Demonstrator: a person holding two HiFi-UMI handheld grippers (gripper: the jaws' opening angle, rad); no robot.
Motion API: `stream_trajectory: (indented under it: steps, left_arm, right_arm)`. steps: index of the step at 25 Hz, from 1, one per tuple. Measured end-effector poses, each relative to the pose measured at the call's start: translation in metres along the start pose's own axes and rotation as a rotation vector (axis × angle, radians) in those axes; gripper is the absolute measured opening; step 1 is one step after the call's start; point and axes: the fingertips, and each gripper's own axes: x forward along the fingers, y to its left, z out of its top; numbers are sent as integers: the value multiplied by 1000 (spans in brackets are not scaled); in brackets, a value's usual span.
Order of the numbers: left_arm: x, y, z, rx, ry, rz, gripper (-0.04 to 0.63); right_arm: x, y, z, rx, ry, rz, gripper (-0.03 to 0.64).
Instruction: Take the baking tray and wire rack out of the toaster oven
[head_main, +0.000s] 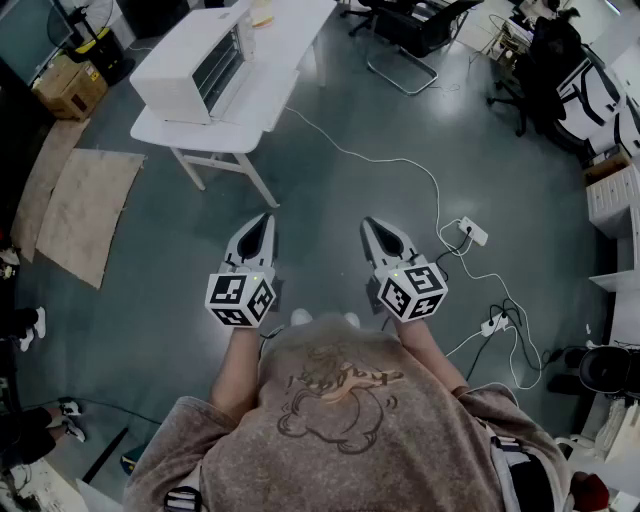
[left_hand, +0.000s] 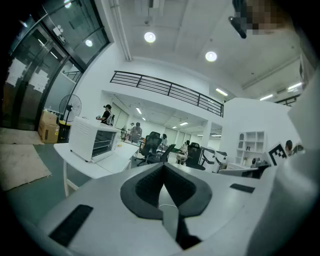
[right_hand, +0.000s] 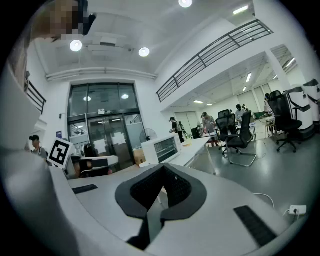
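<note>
A white toaster oven (head_main: 195, 72) stands on a white table (head_main: 265, 95) at the top left of the head view, its glass door facing right and closed. The oven (left_hand: 94, 141) shows at the left of the left gripper view, and the same oven (right_hand: 163, 148) at the centre of the right gripper view. Tray and rack are not visible from here. My left gripper (head_main: 262, 223) and right gripper (head_main: 369, 226) hang side by side over the floor, well short of the table. Both are shut with nothing between their jaws.
A white cable (head_main: 400, 165) runs across the dark floor to a power strip (head_main: 471, 231) on the right. Cardboard sheets (head_main: 85, 210) lie on the floor at the left. Office chairs (head_main: 420, 30) stand beyond the table. White shelving (head_main: 612, 195) is at the right edge.
</note>
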Motion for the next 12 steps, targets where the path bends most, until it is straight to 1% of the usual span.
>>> stream_trajectory:
  steps: [7, 12]
  left_arm:
    - [1, 15, 0, 3, 13, -26, 3]
    - [10, 26, 0, 8, 24, -63, 3]
  right_arm:
    - [8, 4, -11, 56, -10, -46, 0]
    - [7, -2, -23, 81, -37, -114, 0]
